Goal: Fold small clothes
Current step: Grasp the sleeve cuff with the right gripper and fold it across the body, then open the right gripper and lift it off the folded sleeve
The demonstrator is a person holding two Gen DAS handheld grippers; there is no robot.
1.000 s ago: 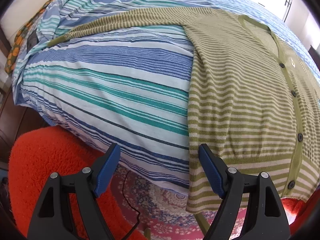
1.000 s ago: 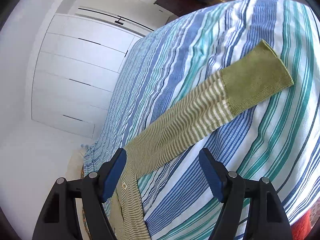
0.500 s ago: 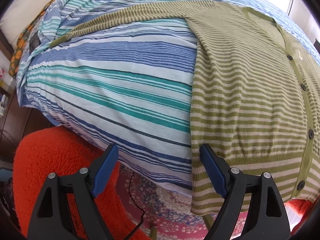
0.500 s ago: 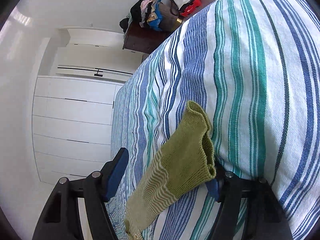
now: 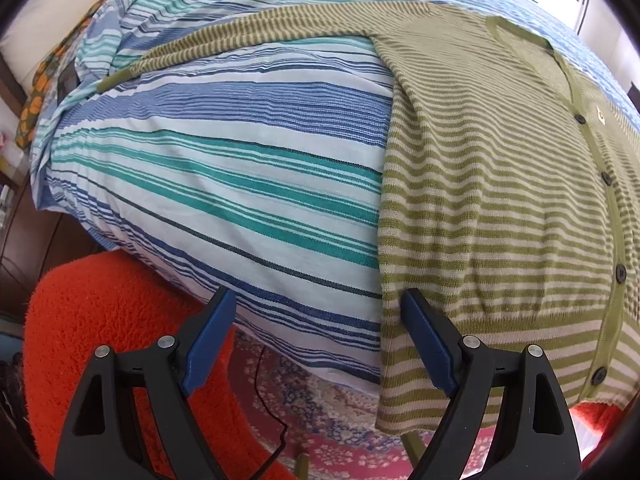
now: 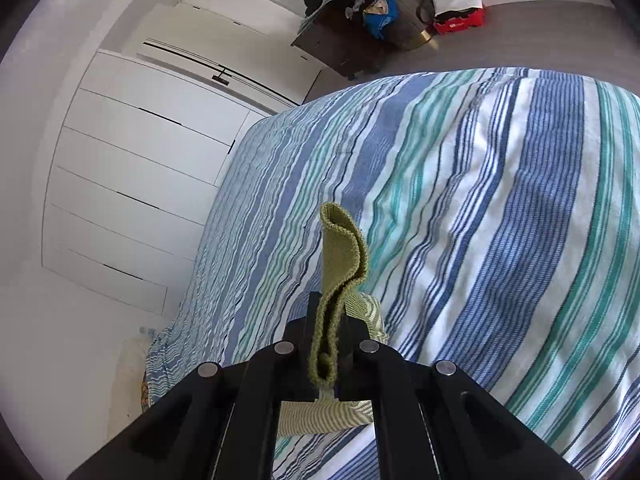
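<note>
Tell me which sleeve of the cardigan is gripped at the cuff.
The sleeve in the right gripper: its green cuff is pinched there. The other sleeve lies flat on the striped bedspread, untouched.

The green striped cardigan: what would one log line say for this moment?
right gripper: shut on sleeve cuff | left gripper: open at cardigan hem | bedspread: cardigan flat

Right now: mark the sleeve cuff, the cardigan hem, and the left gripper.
sleeve cuff point(image 6: 340, 248): right wrist view, plain green ribbing above the shut jaws.
cardigan hem point(image 5: 500, 360): left wrist view, striped bottom band.
left gripper point(image 5: 316, 344): left wrist view, midway between the blue pads.
</note>
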